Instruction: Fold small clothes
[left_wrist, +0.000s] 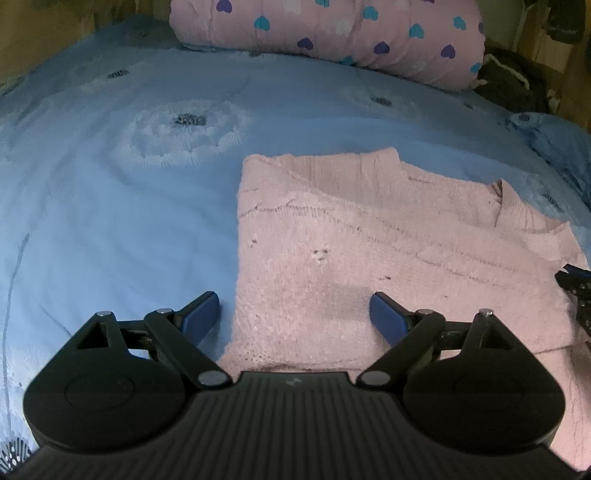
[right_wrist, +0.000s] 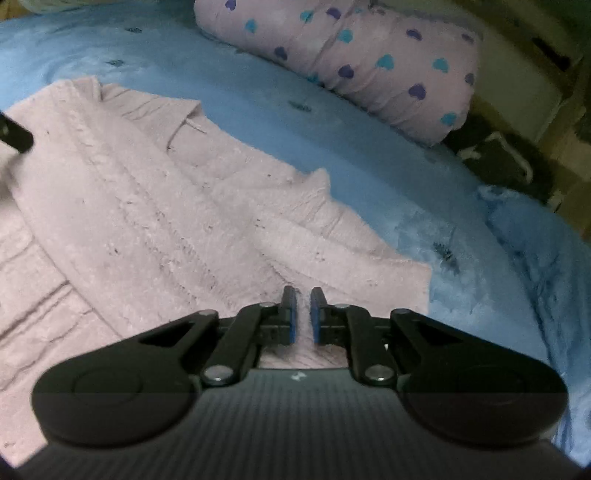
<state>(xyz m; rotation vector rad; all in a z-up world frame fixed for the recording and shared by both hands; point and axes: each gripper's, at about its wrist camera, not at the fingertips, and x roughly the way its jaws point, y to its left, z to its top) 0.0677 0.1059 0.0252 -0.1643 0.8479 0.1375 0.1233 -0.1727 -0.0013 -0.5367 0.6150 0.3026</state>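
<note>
From the left wrist, the pink knitted sweater (left_wrist: 369, 240) lies partly folded on the blue bedsheet (left_wrist: 110, 184), and the left gripper (left_wrist: 293, 312) hangs wide open over its near left edge. From the right wrist, the right gripper (right_wrist: 300, 301) is nearly closed on the knit's near right edge, though whether it pinches fabric cannot be told. The sweater looks soft, light and floppy, so it is best taken by a hem or corner.

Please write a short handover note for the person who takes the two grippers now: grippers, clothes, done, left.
Left gripper: open wide over the near left edge of the pink knit sweater, holding nothing.
Right gripper: jaws nearly together over the sweater's right near part; whether they pinch fabric cannot be told.
Sweater lies on the blue bedsheet, partly folded. Heart-print pillow lies behind.
Left: finish folding.
</note>
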